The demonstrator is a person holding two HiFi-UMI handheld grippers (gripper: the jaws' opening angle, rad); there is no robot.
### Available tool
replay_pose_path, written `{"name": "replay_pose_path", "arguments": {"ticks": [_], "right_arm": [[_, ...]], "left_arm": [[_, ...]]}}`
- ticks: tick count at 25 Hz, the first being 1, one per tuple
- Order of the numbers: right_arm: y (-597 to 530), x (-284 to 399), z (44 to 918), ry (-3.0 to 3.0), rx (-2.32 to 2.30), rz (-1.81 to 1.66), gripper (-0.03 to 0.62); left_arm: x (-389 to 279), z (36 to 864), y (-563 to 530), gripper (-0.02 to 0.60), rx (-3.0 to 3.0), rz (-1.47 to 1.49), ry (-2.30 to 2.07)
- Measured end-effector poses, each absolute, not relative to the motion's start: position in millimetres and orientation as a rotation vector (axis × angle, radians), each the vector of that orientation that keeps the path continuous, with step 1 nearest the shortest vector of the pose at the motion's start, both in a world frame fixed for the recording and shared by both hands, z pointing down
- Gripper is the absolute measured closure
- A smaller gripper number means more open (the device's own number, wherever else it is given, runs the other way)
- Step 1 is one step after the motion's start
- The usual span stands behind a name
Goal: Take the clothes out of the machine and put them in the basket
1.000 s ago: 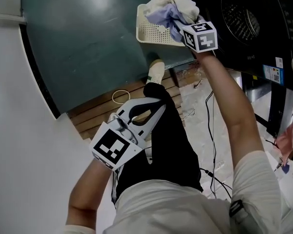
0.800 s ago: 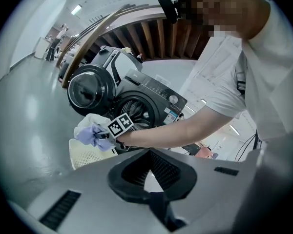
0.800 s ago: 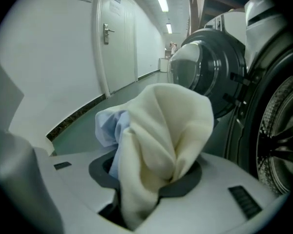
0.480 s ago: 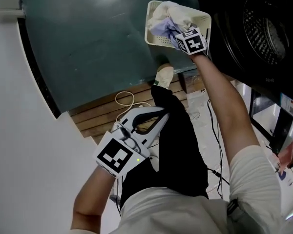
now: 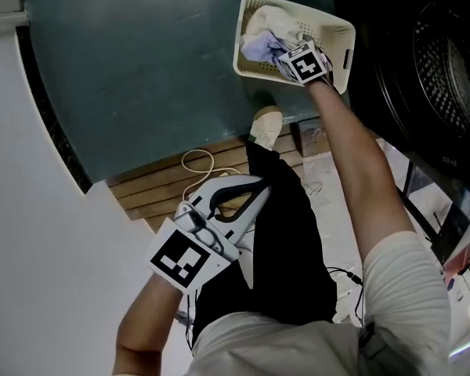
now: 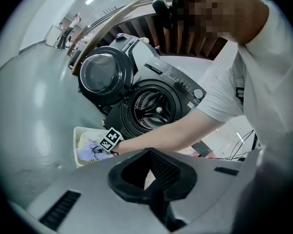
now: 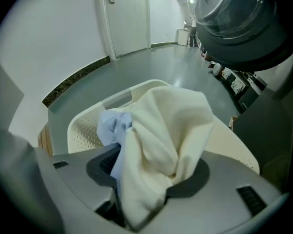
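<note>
A cream perforated basket (image 5: 341,34) stands on the floor in front of the black washing machine (image 5: 446,77). My right gripper (image 5: 286,57) points down into the basket with a cream cloth (image 7: 171,130) and a pale blue garment (image 7: 112,126) bunched between its jaws; the jaws are opening, but the cloth still fills the gap. The bundle (image 5: 266,30) rests inside the basket (image 7: 83,130). My left gripper (image 5: 260,185) hangs by the person's leg, shut and empty. In the left gripper view (image 6: 149,152) it faces the machine (image 6: 151,108) and the basket (image 6: 80,152).
The machine's round door (image 6: 100,77) stands swung open to the left of the drum opening; it also hangs over the basket (image 7: 239,18). A teal floor (image 5: 141,69), wooden slats (image 5: 164,182) with a loose cable, and a white wall (image 5: 39,233) lie to the left.
My right gripper came down with the clothes from above the basket's rim into the basket. The left gripper sank a little and stayed shut.
</note>
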State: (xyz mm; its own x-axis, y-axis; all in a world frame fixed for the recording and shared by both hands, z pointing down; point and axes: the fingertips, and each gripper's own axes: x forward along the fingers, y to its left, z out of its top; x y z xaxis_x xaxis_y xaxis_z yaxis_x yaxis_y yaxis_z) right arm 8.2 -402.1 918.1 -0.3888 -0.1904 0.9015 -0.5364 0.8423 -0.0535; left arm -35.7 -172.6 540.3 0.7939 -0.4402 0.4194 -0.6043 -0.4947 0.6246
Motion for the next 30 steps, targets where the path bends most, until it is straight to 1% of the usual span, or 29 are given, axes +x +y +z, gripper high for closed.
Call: {"name": "replay_pose_path", "arguments": {"ticks": [1, 3, 5, 6, 7, 12, 17, 30], "right_arm": [[-401, 11, 925, -1.954, 0.53, 0.424, 0.363], [-400, 18, 936, -1.929, 0.53, 0.465, 0.299], [-398, 22, 937, -1.918, 0.541, 0.497, 0.267], [-396, 23, 933, -1.918, 0.546, 0.505, 0.239], [-394, 24, 928, -1.92, 0.555, 0.51, 0.229], [-388, 33, 877, -1.971, 0.651, 0.61, 0.229], [-366, 33, 805, -2.022, 0.701, 0.589, 0.229], [-231, 39, 590, -2.229, 0.863, 0.67, 0.24]], "left_arm": [[-35, 542, -174, 0.583, 2.161, 0.258, -0.77], [-33, 545, -177, 0.583, 2.147, 0.252, -0.767], [-31, 544, -178, 0.583, 2.151, 0.248, -0.763], [-31, 542, -177, 0.583, 2.156, 0.248, -0.761], [-29, 539, -175, 0.583, 2.161, 0.25, -0.759], [-24, 505, -164, 0.583, 2.223, 0.241, -0.737], [-25, 454, -146, 0.583, 2.307, 0.218, -0.724], [-29, 326, -31, 0.583, 2.473, 0.248, -0.662]]}}
